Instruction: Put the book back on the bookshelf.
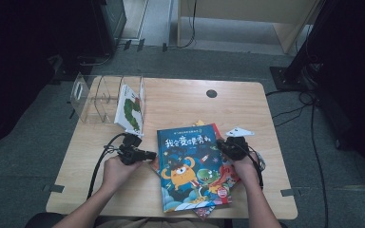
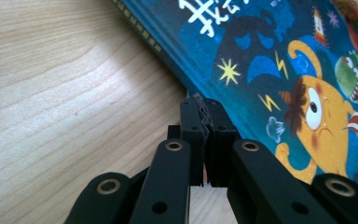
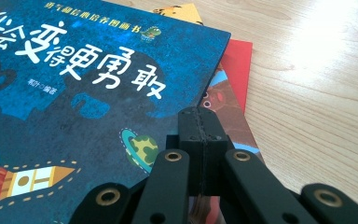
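The left gripper [image 1: 148, 155] lies nearly level in the person's left hand [image 1: 116, 170], its jaws pressed together with nothing between them, their tips at the left edge of the blue picture book [image 1: 190, 166]; in the left gripper view those closed tips [image 2: 204, 116] sit right at the book's spine edge [image 2: 242, 60], though whether they touch it cannot be told. The right gripper [image 1: 222, 145] is held in the right hand [image 1: 245, 167] and points in from the opposite side, jaws likewise squeezed shut and empty, the tips [image 3: 200, 126] over the right edge of the same blue cover [image 3: 74, 93]. Both forearms come up from the near edge of the table, roughly mirrored either side of the book. The blue book lies flat on top of a small stack at the near right of the table; beneath it a red book [image 3: 237, 65] and a yellow-orange one [image 3: 179, 10] stick out at the far corner. A white paper scrap [image 1: 240, 131] lies just beyond the right gripper. At the far left stands a clear acrylic rack [image 1: 95, 97] with one white book [image 1: 129, 108] leaning upright in its right-hand slot. The light wooden table [image 1: 180, 102] has a round cable hole [image 1: 211, 93]. Around it is grey carpet [image 1: 24, 142], with cables [image 1: 304, 107] trailing on the right.
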